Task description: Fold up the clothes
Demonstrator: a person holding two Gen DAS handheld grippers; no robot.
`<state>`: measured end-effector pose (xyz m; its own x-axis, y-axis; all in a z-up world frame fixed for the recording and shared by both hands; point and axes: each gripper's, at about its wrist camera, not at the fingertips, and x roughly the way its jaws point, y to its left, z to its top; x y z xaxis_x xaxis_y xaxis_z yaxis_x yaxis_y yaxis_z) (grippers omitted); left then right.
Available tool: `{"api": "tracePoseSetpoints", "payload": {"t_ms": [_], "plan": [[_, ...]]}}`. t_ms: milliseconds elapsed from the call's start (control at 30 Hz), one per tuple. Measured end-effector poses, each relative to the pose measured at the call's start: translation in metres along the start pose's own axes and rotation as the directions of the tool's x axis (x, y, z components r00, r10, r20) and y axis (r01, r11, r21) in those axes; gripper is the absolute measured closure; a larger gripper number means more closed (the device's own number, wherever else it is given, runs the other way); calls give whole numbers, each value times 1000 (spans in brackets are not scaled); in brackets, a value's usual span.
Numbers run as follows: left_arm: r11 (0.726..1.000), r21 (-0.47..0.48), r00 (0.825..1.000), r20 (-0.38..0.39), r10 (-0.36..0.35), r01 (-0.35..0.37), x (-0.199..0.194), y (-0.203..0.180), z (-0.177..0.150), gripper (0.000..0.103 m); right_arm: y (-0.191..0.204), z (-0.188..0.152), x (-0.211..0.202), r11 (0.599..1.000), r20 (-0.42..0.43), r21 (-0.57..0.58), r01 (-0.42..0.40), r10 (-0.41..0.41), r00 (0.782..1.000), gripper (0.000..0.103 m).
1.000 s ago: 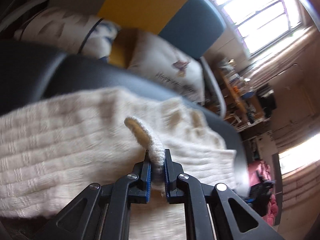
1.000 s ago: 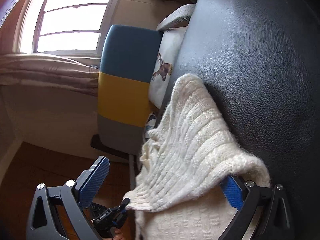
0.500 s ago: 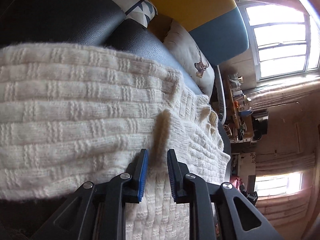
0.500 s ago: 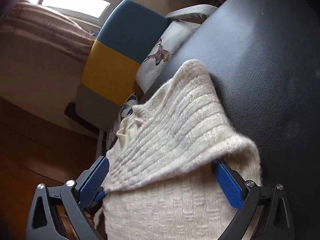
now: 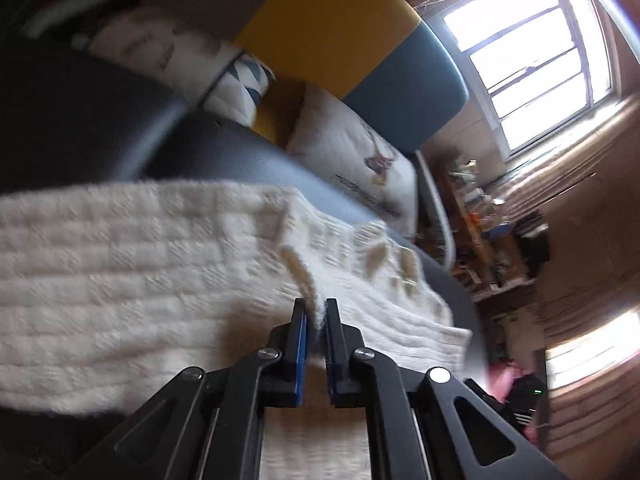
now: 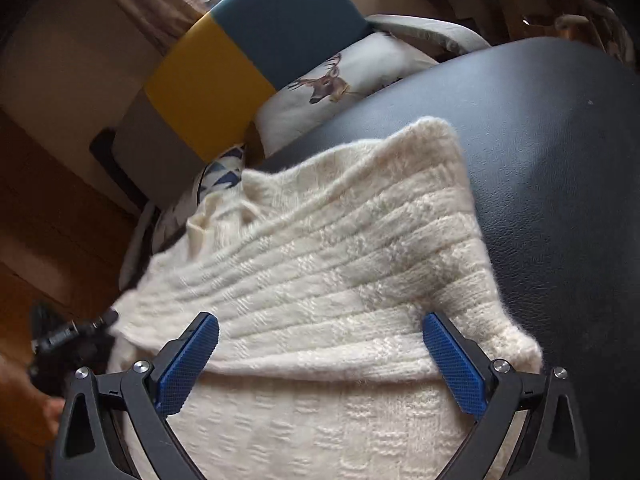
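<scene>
Compared with half a second ago, when the left jaws stood slightly parted around a ridge of knit, the left gripper is now seen clenched on a thin pinch of the cream knitted garment, and its view has swung so that more of the black leather surface shows beyond the fabric. In the left wrist view, the pinched fold rises just ahead of the jaws, the knit spreads to both sides of them, and cushions lie well beyond, against a yellow and blue chair back. In the right wrist view, the right gripper is seen spread wide and grasping nothing; a doubled-over edge of the garment lies between its blue pads, touching or nearly touching the right-hand one, and the folded layer runs away ahead of the jaws across the black surface. A fold is judged to be under way, one layer already laid over another. The next move is judged to call for the right jaws to be closed on the edge between them, so that both ends can be carried over together and evenly.
</scene>
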<state>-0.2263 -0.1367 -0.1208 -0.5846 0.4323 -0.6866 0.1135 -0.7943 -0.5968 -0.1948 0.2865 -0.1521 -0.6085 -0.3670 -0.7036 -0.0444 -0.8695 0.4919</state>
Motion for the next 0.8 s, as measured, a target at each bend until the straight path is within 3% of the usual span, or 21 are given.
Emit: {"api": "tracePoseSetpoints", "payload": {"t_ms": [133, 200, 333, 400, 467, 500, 633, 800], "plan": [[989, 51, 987, -81, 140, -136, 24, 12, -6, 97, 13, -12, 5, 988, 16, -139, 74, -72, 997, 0], [992, 14, 990, -63, 127, -126, 16, 15, -5, 95, 13, -13, 4, 985, 20, -156, 77, -75, 997, 0], [995, -19, 995, 1, 102, -102, -7, 1, -2, 94, -5, -10, -19, 997, 70, -47, -60, 64, 996, 0], [998, 46, 999, 0, 50, -50, -9, -23, -2, 92, -11, -13, -39, 991, 146, -34, -132, 136, 980, 0], [989, 148, 998, -66, -14, 24, 8, -65, -6, 91, -12, -16, -47, 982, 178, -48, -183, 189, 966, 0], [979, 194, 993, -107, -44, 64, 21, -89, -8, 89, -12, -17, -50, 977, 191, -56, -207, 214, 958, 0], [914, 354, 958, -268, -105, 199, 75, -181, -27, 82, -21, -21, -28, 980, 115, -34, -195, 197, 974, 0], [822, 499, 917, -393, -68, 275, 131, -265, -46, 78, -33, -25, -21, 966, 125, 23, -259, 254, 959, 0]]}}
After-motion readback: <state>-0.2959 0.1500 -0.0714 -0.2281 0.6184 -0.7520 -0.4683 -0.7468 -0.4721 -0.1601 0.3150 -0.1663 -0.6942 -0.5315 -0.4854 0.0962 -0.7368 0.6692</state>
